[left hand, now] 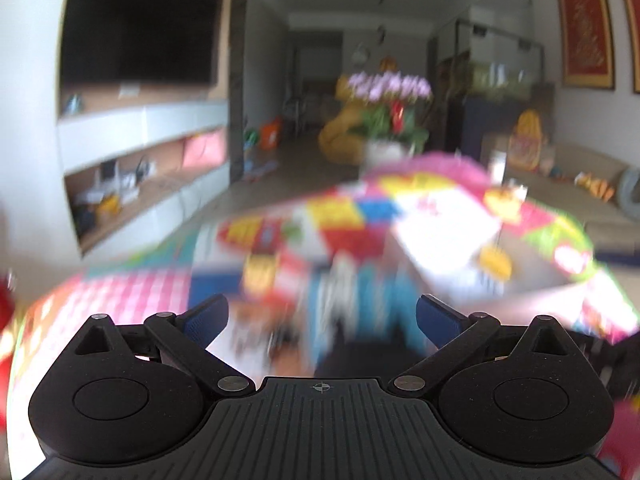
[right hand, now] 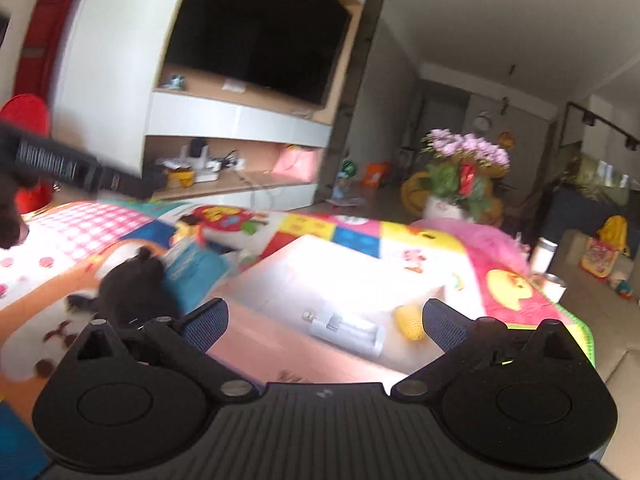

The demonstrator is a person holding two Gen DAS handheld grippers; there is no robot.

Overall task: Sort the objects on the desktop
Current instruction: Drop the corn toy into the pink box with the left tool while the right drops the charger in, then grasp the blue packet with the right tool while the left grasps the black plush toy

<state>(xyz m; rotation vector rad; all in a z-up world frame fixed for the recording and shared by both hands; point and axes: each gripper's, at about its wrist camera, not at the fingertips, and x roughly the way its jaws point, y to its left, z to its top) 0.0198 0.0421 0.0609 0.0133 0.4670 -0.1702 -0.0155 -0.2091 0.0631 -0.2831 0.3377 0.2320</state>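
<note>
Both tongs wide, nothing in them

Right tongs (right hand: 325,322) gape over a white tray (right hand: 340,280) on the colourful play mat (right hand: 356,232); a white gadget (right hand: 346,330) and yellow corn toy (right hand: 410,322) lie inside, near each other. Left tongs (left hand: 322,318) are spread just as wide over the blurry mat. Further back: purple flowers (right hand: 466,148), big dark TV (right hand: 260,28).

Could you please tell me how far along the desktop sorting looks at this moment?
Done: nothing I can confirm; the left view is badly blurred. In hand: nothing. The left gripper and right gripper are both open and empty. Left: a white device and a yellow object lie side by side on the white surface, and a black object sits on the colourful mat.
</note>
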